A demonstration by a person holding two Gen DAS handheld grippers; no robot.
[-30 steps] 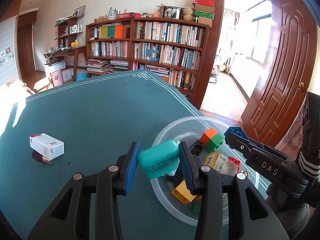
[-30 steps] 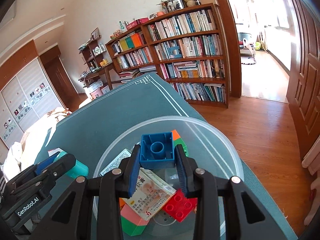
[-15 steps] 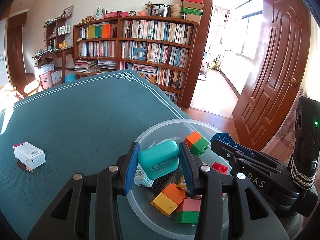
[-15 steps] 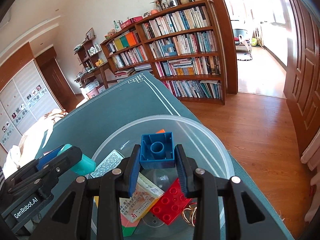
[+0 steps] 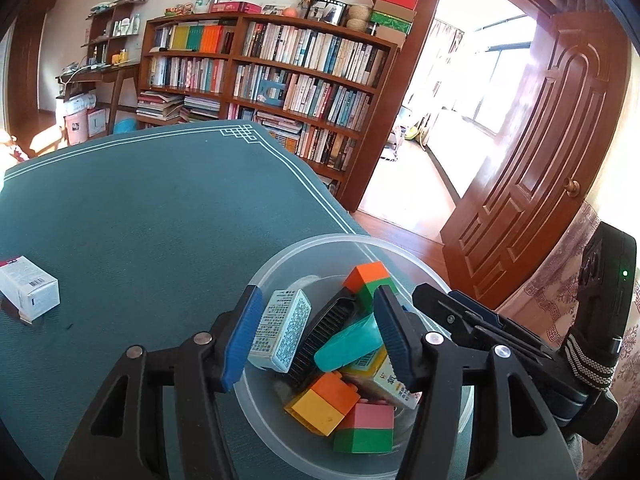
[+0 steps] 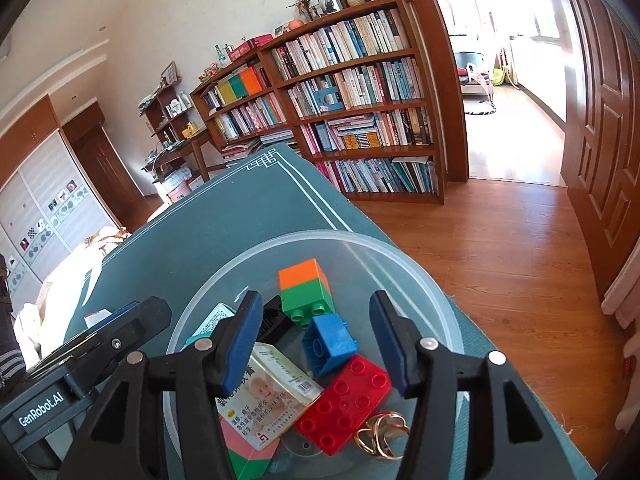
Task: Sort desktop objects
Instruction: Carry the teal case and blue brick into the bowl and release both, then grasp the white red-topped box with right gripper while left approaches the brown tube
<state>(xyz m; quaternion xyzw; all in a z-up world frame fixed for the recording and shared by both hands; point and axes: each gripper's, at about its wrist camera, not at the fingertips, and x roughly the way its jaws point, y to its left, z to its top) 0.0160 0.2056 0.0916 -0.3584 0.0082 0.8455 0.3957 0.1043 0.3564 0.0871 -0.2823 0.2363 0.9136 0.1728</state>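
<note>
A clear plastic bowl sits at the table's right edge, holding several toy bricks and small boxes. My left gripper is open above it; the teal case lies in the bowl against the right finger. My right gripper is open over the bowl; the blue brick lies inside, next to a red plate brick and an orange-green brick. A white box lies on the green table at the left.
The table's right edge drops to a wooden floor. A bookshelf stands behind the table and a wooden door at the right. A gold ring puzzle lies in the bowl.
Both grippers opened. The teal case dropped from my left gripper into the bowl, and the blue brick dropped from my right gripper into the bowl.
</note>
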